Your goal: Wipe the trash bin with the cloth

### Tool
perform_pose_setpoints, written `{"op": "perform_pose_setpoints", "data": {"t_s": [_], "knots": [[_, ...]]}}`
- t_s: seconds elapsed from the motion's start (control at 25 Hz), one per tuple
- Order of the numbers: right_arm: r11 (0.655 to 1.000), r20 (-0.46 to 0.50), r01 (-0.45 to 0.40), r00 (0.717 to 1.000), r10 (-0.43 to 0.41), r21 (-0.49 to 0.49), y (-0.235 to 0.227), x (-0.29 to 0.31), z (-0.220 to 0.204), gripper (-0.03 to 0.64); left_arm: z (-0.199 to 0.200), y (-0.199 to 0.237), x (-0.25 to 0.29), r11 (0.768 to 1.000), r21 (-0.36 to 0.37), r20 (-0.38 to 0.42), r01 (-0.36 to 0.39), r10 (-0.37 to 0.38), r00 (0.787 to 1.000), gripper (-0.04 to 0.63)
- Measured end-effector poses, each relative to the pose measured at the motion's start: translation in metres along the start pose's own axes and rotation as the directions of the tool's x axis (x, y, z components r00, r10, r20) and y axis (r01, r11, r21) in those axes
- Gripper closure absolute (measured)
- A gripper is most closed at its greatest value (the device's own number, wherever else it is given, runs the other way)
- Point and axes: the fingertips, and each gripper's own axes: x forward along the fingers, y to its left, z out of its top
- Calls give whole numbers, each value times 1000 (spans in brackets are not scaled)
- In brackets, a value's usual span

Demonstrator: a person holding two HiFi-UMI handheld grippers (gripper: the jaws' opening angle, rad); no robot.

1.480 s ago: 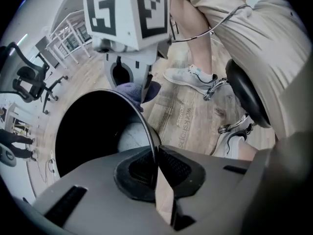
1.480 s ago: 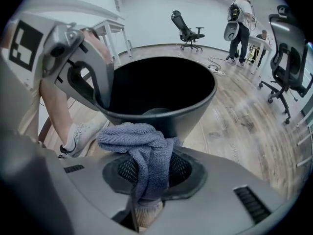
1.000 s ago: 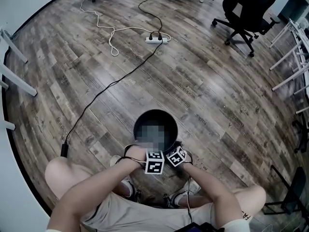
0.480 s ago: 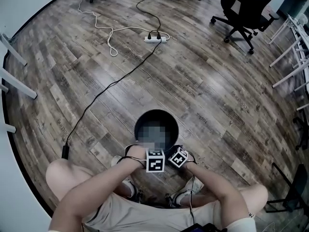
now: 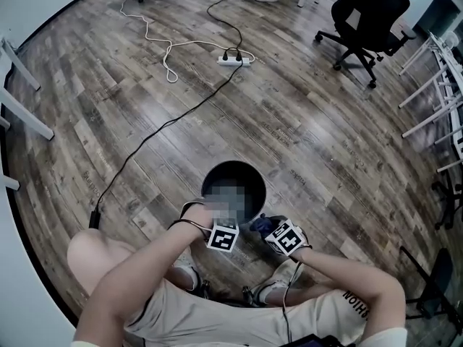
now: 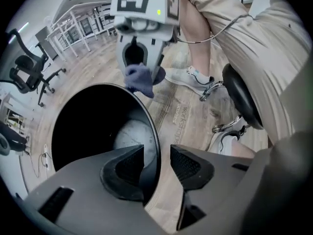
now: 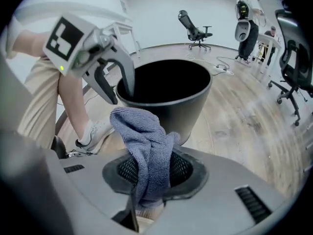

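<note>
Standing on wood-plank floor (image 5: 325, 143) are trash bin (image 5: 249, 174), office chair (image 5: 369, 13).

The bin (image 5: 249, 176) is black and round, open at the top. It stands upright on the wood floor (image 5: 325, 121), and its top is wider than its bottom (a pale round patch shows deep inside). The cloth (image 7: 146, 146) is blue-grey and fuzzy, all bunched up. It is pinched in the right gripper (image 7: 154, 169) and sticks up past the jaws, just outside the bin's rim.
</note>
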Motion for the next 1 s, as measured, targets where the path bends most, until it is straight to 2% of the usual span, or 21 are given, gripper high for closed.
{"op": "perform_pose_setpoints", "data": {"t_s": [0.16, 0.24, 0.32, 0.6, 1.0], "knots": [[999, 52, 38, 998, -40, 34, 1, -31, 28, 517, -7, -1, 6, 1000, 23, -29, -6, 7, 1000, 422], [996, 59, 60, 996, -64, 62, -4, -33, 34, 517, -10, -1, 9, 999, 38, -27, -17, 18, 999, 447], [994, 50, 74, 996, -78, 77, -11, -28, 34, 517, -9, 2, 8, 999, 43, -17, -33, 34, 999, 510], [996, -6, 92, 996, -92, -3, -12, 11, 30, 517, -5, -4, 9, 994, 108, -28, -36, 39, 999, 557], [989, -67, 148, 986, -149, -24, -31, 109, -22, 517, 7, -2, 11, 999, 19, -7, -31, 31, 999, 568]]}}
